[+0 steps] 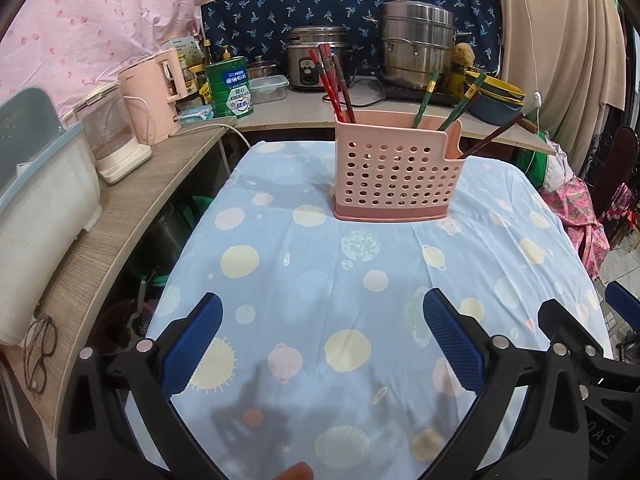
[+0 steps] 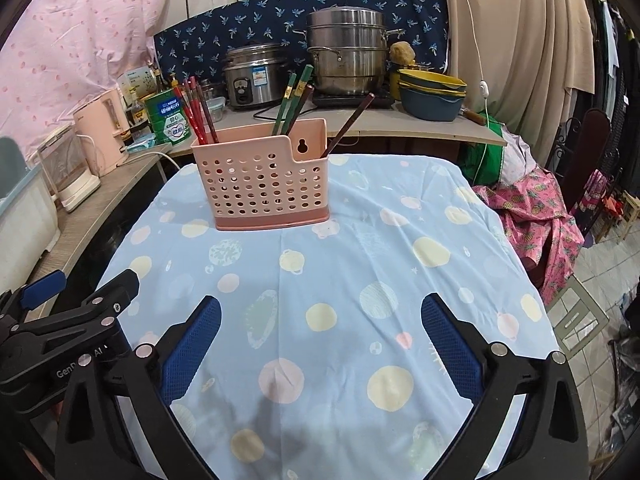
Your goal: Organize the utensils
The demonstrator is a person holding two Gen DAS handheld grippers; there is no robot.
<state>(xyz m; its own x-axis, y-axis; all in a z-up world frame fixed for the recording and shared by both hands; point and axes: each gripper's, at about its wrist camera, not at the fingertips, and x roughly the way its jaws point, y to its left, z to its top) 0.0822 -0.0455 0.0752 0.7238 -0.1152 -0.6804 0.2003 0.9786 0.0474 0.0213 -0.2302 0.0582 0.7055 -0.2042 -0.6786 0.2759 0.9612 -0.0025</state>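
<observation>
A pink perforated utensil holder (image 1: 394, 178) (image 2: 264, 188) stands upright at the far end of the table. Red and brown chopsticks (image 1: 334, 82) (image 2: 198, 114) lean in its left part, green ones (image 1: 426, 98) (image 2: 296, 94) in the middle, and a dark brown one (image 1: 492, 136) (image 2: 348, 124) in the low right compartment. My left gripper (image 1: 322, 312) hangs open over the near cloth with nothing between its blue pads (image 1: 192, 348). My right gripper (image 2: 320, 312) is likewise open and empty. Each gripper shows at the other view's edge.
The table wears a light blue cloth with planet prints (image 1: 304, 280) (image 2: 340, 264). A wooden shelf (image 1: 120, 220) on the left carries a pink kettle (image 1: 154, 98), a glass kettle and a bin. Steel pots (image 2: 348, 52), a rice cooker and bowls (image 2: 432, 94) stand behind. Glasses (image 1: 40, 354) lie on the shelf.
</observation>
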